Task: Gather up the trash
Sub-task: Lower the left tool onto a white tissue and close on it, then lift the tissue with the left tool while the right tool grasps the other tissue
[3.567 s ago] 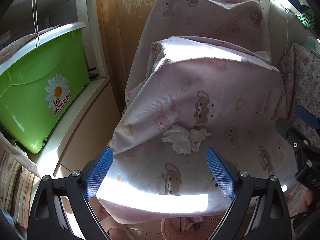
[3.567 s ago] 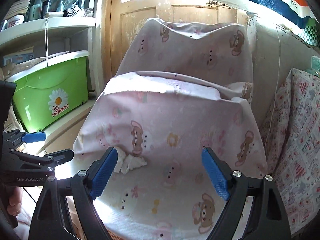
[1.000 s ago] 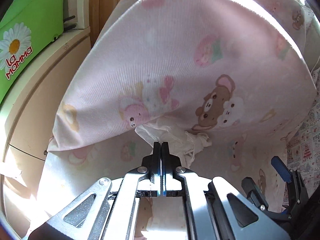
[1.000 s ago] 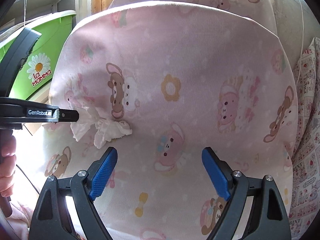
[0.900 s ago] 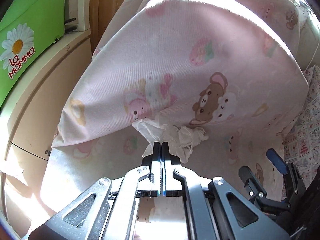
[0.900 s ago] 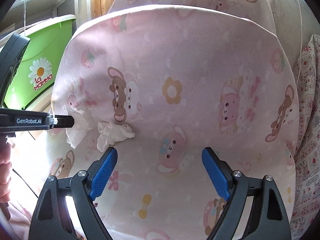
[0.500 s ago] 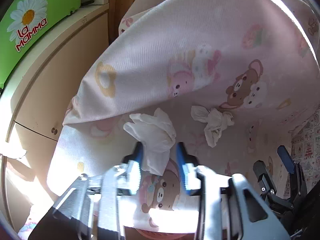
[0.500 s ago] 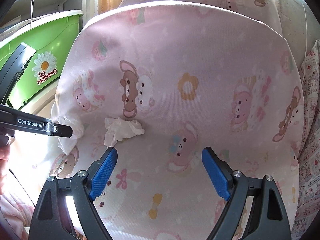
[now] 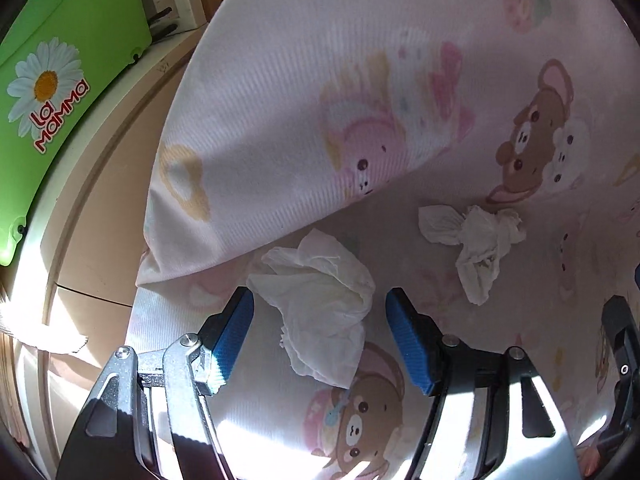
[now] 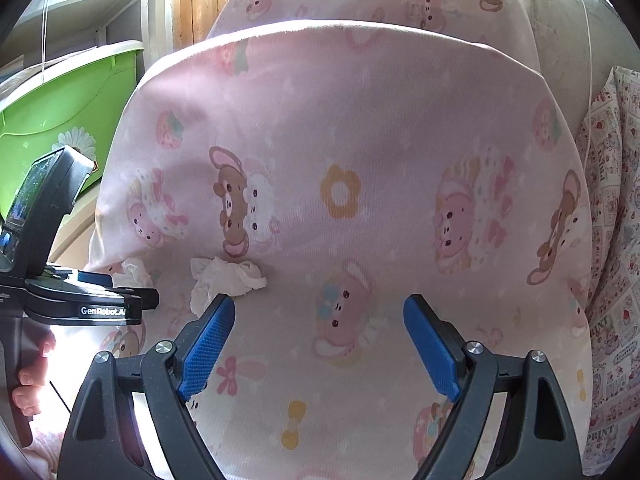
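Now the left claw [image 9: 320, 336] has just been opening, a crumpled white tissue [image 9: 320, 300] loose between its blue pads; the right claw [image 10: 320, 344] gapes empty.

Two tissues [image 9: 320, 304] on covered seat [image 9: 520, 340]

The chair cover [image 10: 360, 128] is pale pink, printed with brown bears, pink bunnies, strawberries, yellow flower rings and bows. Two crumpled tissues [image 9: 320, 300] [image 9: 476, 240] on it are white. The bin [image 9: 72, 40] at far left is bright green with a white daisy and red lettering. Both grippers' pads [image 10: 208, 344] are blue on black frames.
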{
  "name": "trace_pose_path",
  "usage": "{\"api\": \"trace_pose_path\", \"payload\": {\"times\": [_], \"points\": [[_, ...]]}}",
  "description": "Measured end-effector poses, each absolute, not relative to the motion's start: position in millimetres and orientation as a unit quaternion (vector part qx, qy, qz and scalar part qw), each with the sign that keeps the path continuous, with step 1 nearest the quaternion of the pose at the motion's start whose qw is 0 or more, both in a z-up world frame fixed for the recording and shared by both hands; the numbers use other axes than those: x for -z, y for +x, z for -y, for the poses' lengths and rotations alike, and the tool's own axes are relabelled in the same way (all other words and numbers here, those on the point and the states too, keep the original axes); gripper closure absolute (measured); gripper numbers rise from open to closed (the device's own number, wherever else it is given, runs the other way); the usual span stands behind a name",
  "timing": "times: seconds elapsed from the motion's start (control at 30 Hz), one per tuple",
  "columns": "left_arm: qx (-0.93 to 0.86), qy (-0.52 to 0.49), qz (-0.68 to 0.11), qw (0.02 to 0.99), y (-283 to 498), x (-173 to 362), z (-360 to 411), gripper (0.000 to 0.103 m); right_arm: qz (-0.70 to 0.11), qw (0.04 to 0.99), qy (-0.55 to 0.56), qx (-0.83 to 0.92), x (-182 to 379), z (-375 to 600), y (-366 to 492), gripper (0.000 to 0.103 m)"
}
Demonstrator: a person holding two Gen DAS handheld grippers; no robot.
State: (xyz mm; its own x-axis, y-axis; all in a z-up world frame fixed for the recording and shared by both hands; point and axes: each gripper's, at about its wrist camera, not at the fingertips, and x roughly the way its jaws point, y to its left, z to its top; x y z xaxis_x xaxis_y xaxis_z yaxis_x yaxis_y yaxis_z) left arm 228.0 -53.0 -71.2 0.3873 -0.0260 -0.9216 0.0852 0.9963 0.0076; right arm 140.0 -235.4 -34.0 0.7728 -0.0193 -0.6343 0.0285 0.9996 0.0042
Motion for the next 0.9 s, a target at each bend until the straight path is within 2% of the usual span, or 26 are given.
{"api": "trace_pose_path", "payload": {"times": [0.1,0.13,0.17,0.2,0.23,0.57,0.73,0.9], "points": [[0.031,0.012,-0.550,0.834,232,73,47,0.037,-0.336,0.942,0.008,0.013,32,237,139,0.015],[0.032,0.016,-0.549,0.835,232,72,45,0.044,-0.337,0.941,0.008,0.013,33,237,139,0.015],[0.039,0.018,-0.548,0.836,233,71,44,0.065,-0.338,0.941,0.007,0.014,33,237,139,0.015],[0.047,0.020,-0.548,0.835,232,67,42,0.081,-0.340,0.940,0.007,0.014,34,237,139,0.015],[0.054,0.015,-0.549,0.834,233,66,44,0.087,-0.340,0.940,0.007,0.015,34,236,140,0.015],[0.081,-0.020,-0.444,0.892,195,5,23,0.087,-0.334,0.942,0.016,-0.030,25,223,139,0.015],[0.080,0.020,-0.479,0.874,196,12,35,0.086,-0.349,0.935,0.018,-0.061,30,209,148,0.014],[0.085,-0.040,-0.507,0.857,207,23,21,0.086,-0.374,0.924,-0.005,-0.075,43,187,162,0.014]]}}
